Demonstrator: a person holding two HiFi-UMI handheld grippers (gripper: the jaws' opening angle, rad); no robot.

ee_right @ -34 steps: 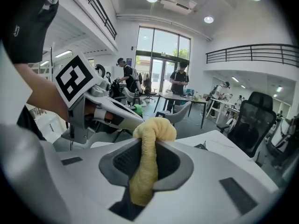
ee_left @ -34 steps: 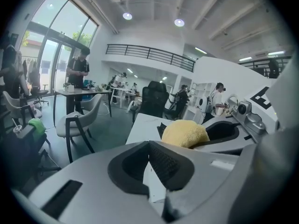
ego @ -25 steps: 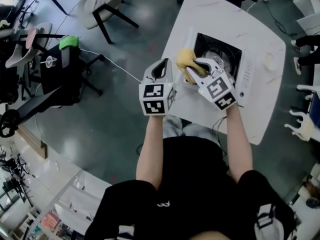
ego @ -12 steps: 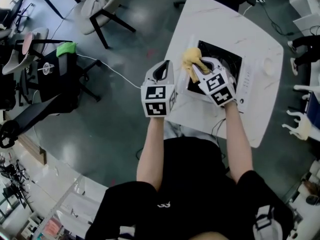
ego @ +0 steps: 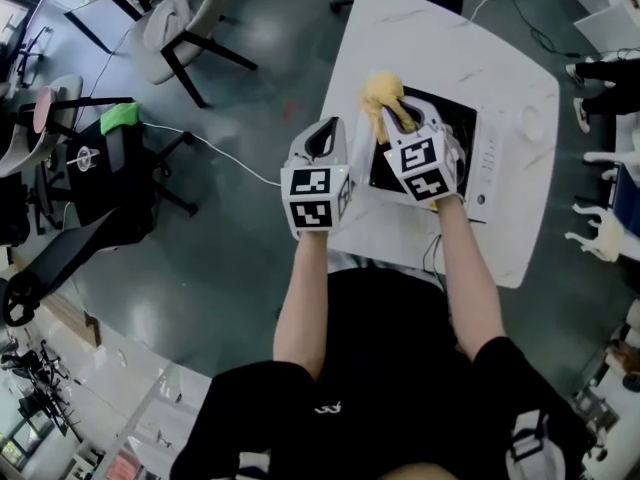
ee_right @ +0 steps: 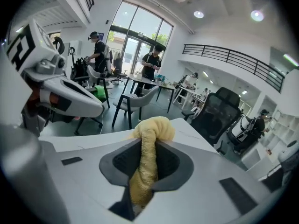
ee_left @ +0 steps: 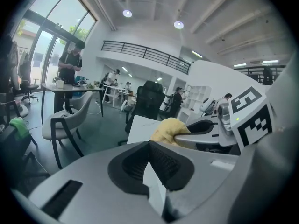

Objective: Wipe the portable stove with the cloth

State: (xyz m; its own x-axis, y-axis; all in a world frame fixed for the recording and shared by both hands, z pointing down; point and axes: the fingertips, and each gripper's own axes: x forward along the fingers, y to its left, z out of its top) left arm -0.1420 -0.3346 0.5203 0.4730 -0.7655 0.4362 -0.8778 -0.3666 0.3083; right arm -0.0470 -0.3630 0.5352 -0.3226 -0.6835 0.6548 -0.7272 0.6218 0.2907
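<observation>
– Starting with the cloth (ego: 381, 94): where is it recorded?

– It is noted at the far left corner of the portable stove (ego: 488, 158), bunched into a yellow lump. Whether the stove's surface is touched by it cannot be settled from the head view.

– How is it held?

– It is pinched by the right gripper (ego: 398, 118). In the right gripper view a twisted strand of the cloth is seen clamped between the two dark pads (ee_right: 122, 162), and the bulk of it bulges out past the tips. The gripper is positioned over the stove's left half, above the black recess.

– And the left gripper (ego: 323, 133)?

– It is logged to the left of the stove, apart from it, near the edge of the white table (ego: 430, 28) on which the stove is set. In the left gripper view its jaws are seen pressed together, and nothing is held between them. From that view the cloth and the right gripper's fingers are sighted just beyond the closed tips, on the stove side.

– Is anything else entered?

– A white control strip is found along the stove's right side. A pale chair (ego: 185, 18) with dark legs is noted on the floor, well to the left of the stove.
</observation>
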